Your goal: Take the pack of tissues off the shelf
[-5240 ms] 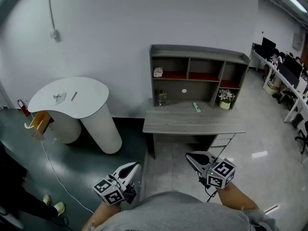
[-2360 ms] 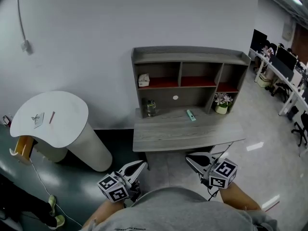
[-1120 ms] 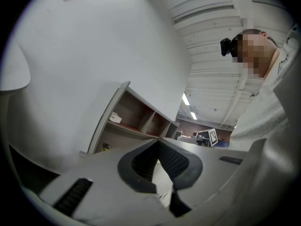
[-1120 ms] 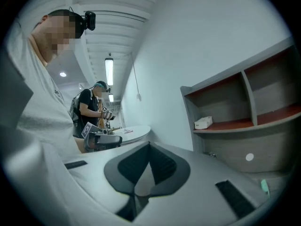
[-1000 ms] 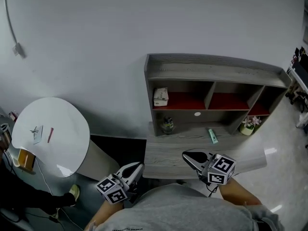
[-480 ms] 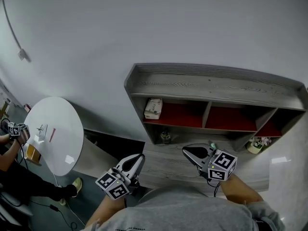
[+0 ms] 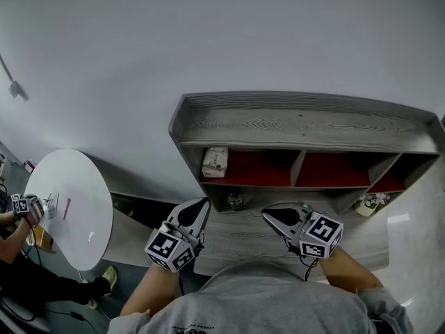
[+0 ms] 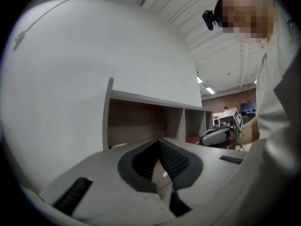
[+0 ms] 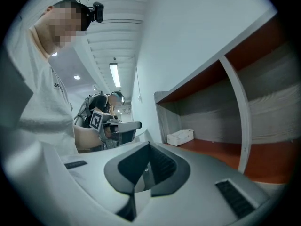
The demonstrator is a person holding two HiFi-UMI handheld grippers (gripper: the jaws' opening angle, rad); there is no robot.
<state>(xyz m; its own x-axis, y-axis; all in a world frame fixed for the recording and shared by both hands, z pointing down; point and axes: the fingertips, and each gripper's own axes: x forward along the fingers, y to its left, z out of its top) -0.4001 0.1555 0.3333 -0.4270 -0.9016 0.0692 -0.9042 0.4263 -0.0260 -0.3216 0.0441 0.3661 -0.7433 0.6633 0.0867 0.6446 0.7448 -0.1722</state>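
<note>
- Left gripper (image 7: 197,207): jaws closed together, nothing between them. In its own view (image 8: 158,144) the dark ribbed pads (image 8: 173,160) meet at the tip.
- It sits lower centre-left in the head view, over the near part of the bench (image 7: 236,242), and points up-frame toward the shelf (image 7: 299,120).
- Right gripper (image 7: 270,215): jaws also drawn together and empty. Its own view (image 9: 149,147) shows the pads closed at the tip.
- It sits lower centre-right in the head view, over the bench, level with the left gripper and well apart from it.
- Each gripper shows in the other's view, beside the person's sleeve.
- Pack (image 7: 215,162): a white block on the red floor of the shelf's left-most compartment, near that compartment's left wall. It is up-frame of the left gripper and touches neither gripper.
- In the right gripper view the pack (image 9: 180,136) lies at frame centre on the red board, just above the jaws.
- The shelf is grey, with three red-floored compartments in a row. It stands on the bench against a white wall (image 7: 208,40).
- A jar (image 7: 235,202) stands on the bench under the pack's compartment, between the two grippers in the frame.
- A plant (image 7: 366,202) stands at the right end of the shelf.
- A round white table (image 7: 69,207) fills the lower left of the head view, with another person's hand at the frame's left edge.
</note>
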